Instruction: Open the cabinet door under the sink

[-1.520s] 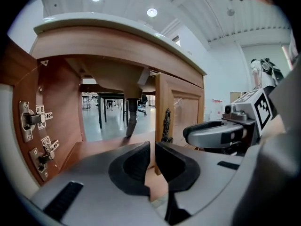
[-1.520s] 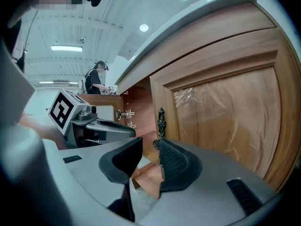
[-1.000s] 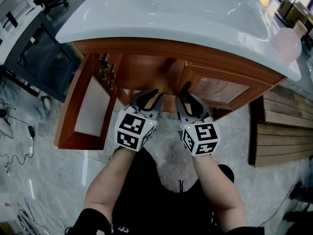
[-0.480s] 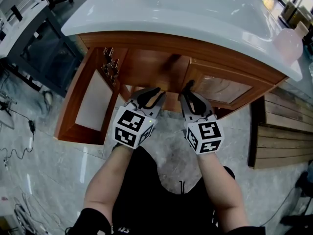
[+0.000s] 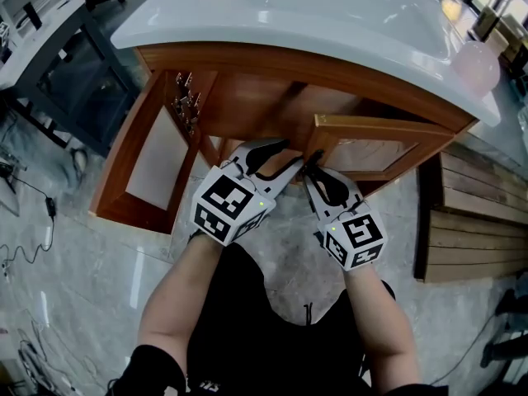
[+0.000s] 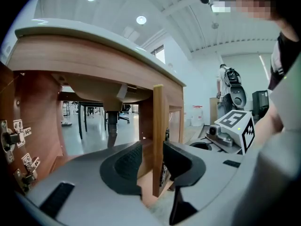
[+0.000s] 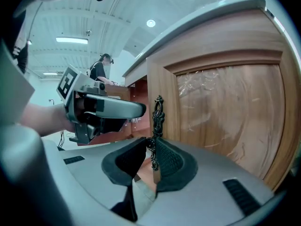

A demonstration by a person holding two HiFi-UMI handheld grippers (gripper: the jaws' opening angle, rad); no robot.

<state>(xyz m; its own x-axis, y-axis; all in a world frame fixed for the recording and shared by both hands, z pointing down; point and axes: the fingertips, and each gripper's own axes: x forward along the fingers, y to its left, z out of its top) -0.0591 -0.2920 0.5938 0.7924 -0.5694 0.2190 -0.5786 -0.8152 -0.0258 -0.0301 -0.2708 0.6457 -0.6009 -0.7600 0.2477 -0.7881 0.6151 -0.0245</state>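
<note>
The sink cabinet [image 5: 247, 77] is of brown wood under a white basin [image 5: 330, 19]. Its right door [image 5: 375, 143] stands partly swung out. My right gripper [image 5: 313, 170] is shut on that door's dark ornate handle [image 7: 157, 111]; its jaws have just been closing, and the handle sits between the pads [image 7: 171, 160]. My left gripper [image 5: 279, 157] is beside it, open, its jaws having just spread. The door's free edge [image 6: 157, 131] stands between the left gripper's [image 6: 153, 157] pads without being pressed. The left gripper [image 7: 106, 108] also shows in the right gripper view.
The left door [image 5: 148, 167] hangs wide open, with metal hinges [image 5: 186, 101] on the cabinet wall. A drain pipe [image 6: 111, 126] hangs under the basin. Wooden planks [image 5: 478, 213] lie to the right, a dark table [image 5: 58, 68] to the left. A person [image 7: 99, 69] stands far off.
The right door has swung outward from nearly closed. Both grippers came back with it. The left jaws spread wide; the right jaws closed in on the handle.
</note>
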